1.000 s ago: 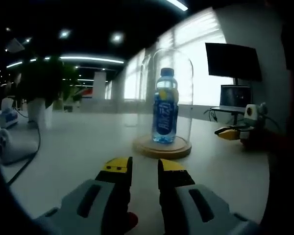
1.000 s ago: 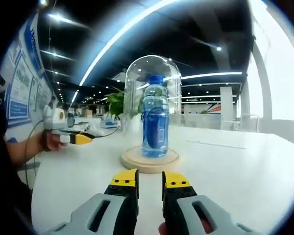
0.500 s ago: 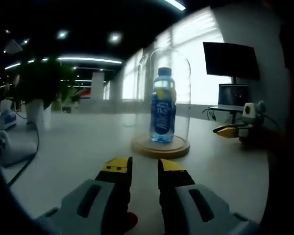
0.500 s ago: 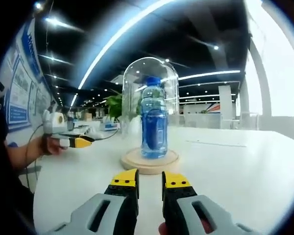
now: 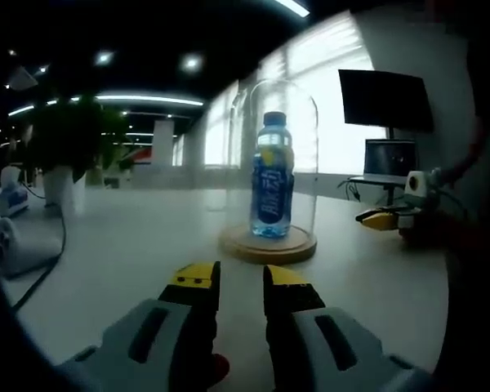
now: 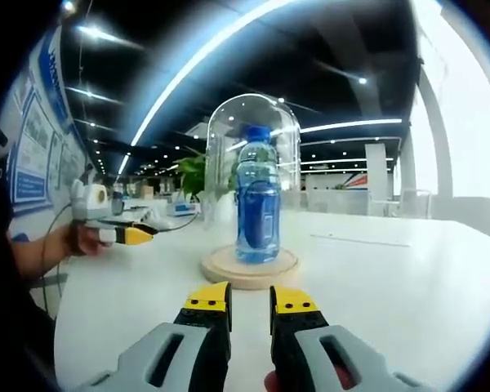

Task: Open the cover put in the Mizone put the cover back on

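One Mizone bottle [image 5: 273, 194] stands at the centre of the left gripper view on one round wooden base [image 5: 268, 245], under one clear glass cover [image 5: 276, 122] that rests on the base. The bottle's long axis is upright, with its blue cap pointing up. All three sit on the white worktop [image 5: 139, 245].

The left gripper [image 5: 241, 282] rises from the bottom of its frame, well short of the base; its yellow-tipped jaws stand a narrow gap apart and hold nothing. The right gripper [image 6: 250, 304] is posed the same, slightly parted and empty.

The left gripper view adds one dark monitor [image 5: 389, 98] at upper right and one potted plant [image 5: 65, 143] at left. The right gripper view adds wall posters [image 6: 33, 147] at left and a hand [image 6: 80, 238] holding the other gripper.
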Available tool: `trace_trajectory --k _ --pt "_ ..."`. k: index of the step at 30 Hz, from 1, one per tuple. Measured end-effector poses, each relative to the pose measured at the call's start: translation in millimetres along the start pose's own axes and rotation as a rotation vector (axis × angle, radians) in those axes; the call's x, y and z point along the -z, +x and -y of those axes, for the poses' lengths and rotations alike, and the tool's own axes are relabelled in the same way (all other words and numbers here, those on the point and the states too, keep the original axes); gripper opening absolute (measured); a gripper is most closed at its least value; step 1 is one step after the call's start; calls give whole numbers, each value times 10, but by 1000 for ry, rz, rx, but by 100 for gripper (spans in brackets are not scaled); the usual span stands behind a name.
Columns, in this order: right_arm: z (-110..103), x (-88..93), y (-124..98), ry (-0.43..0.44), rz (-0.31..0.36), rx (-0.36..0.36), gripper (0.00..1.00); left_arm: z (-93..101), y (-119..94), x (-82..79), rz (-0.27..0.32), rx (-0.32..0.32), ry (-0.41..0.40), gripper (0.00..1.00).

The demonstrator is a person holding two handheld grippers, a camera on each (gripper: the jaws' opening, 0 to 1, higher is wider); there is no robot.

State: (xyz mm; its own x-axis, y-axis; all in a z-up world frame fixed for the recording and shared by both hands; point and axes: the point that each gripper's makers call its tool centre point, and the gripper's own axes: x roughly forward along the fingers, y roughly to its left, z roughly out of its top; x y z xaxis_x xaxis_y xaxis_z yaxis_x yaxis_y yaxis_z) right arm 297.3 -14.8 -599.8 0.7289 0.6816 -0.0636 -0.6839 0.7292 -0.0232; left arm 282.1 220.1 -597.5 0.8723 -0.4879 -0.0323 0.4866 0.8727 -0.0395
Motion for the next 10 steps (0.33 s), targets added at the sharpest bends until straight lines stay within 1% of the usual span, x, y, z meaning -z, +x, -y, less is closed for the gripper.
trace_trajectory --k 10 --pt "30 3 0 6 -1 -1 12 10 -2 4 -4 4 -1 17"
